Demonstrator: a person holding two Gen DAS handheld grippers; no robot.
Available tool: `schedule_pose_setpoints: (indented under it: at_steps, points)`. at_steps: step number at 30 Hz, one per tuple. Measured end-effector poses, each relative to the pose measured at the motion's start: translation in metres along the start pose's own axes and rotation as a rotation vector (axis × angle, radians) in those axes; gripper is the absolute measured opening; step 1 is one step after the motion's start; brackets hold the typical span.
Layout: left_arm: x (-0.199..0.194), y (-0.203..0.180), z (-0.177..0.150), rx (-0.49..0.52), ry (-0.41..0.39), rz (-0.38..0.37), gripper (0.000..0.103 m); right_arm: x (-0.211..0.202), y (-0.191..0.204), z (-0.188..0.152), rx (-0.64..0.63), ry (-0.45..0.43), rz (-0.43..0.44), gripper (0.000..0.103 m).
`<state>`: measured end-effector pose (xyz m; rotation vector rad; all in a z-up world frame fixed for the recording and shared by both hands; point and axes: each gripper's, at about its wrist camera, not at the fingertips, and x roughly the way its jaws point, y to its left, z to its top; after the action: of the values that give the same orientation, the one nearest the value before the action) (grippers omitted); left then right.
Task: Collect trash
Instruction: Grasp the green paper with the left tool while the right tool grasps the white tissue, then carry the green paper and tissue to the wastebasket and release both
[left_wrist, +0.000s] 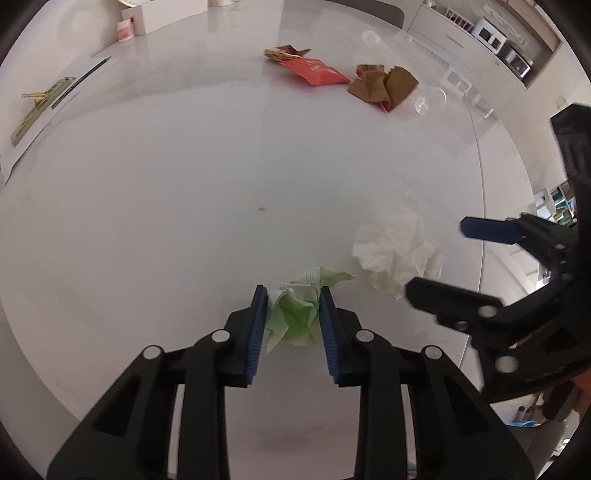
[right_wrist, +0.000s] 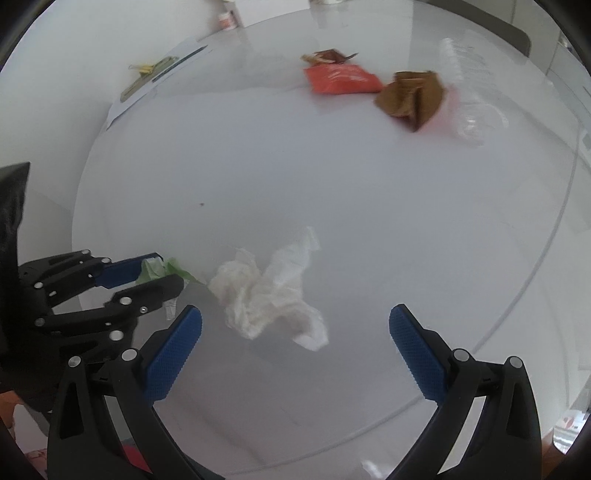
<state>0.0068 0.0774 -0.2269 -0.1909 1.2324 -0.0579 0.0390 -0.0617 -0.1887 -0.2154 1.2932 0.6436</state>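
My left gripper is shut on a crumpled green wrapper, just above the white table. In the right wrist view the left gripper shows at the left with the green wrapper between its pads. My right gripper is open, its fingers either side of a crumpled white tissue that lies on the table ahead of them. The tissue and the right gripper also show at the right of the left wrist view.
At the far side lie an orange packet, a crumpled brown paper bag, a small brown wrapper and a clear plastic piece. Papers with a pencil and clips sit far left. The table's curved edge runs at the right.
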Motion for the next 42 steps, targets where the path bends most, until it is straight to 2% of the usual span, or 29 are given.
schedule_pose_setpoints:
  at_steps: [2,7,9,11,16,20,26,31,36,42]
  points:
    - [-0.007,0.006,0.0,-0.015,-0.004,-0.002,0.028,0.005,0.007,0.003,-0.016,-0.002,-0.009,0.1]
    - [-0.022,0.014,-0.001,-0.026,-0.016,0.002,0.028,0.013,0.014,0.007,-0.032,0.02,-0.037,0.053]
    - [-0.026,0.015,-0.001,-0.03,-0.019,-0.001,0.028,0.012,0.017,0.006,-0.044,0.019,-0.041,0.041]
    - [-0.03,0.014,-0.001,-0.031,-0.023,0.001,0.028,0.009,0.016,0.005,-0.04,0.017,-0.029,0.034]
    - [-0.039,0.0,-0.007,-0.002,-0.025,-0.003,0.028,-0.014,0.011,-0.008,-0.021,-0.011,-0.02,0.032]
    - [-0.052,-0.027,-0.019,0.043,-0.034,-0.018,0.028,-0.048,0.001,-0.028,0.004,-0.051,-0.024,0.032]
    - [-0.071,-0.08,-0.046,0.117,-0.038,-0.047,0.028,-0.108,-0.019,-0.086,0.051,-0.089,-0.049,0.033]
    - [-0.087,-0.125,-0.074,0.168,-0.031,-0.071,0.028,-0.142,-0.03,-0.139,0.086,-0.094,-0.065,0.033]
    - [-0.103,-0.163,-0.105,0.229,-0.032,-0.069,0.028,-0.163,-0.035,-0.192,0.122,-0.107,-0.066,0.034]
    - [-0.114,-0.201,-0.138,0.279,-0.025,-0.089,0.028,-0.178,-0.045,-0.238,0.16,-0.122,-0.062,0.035]
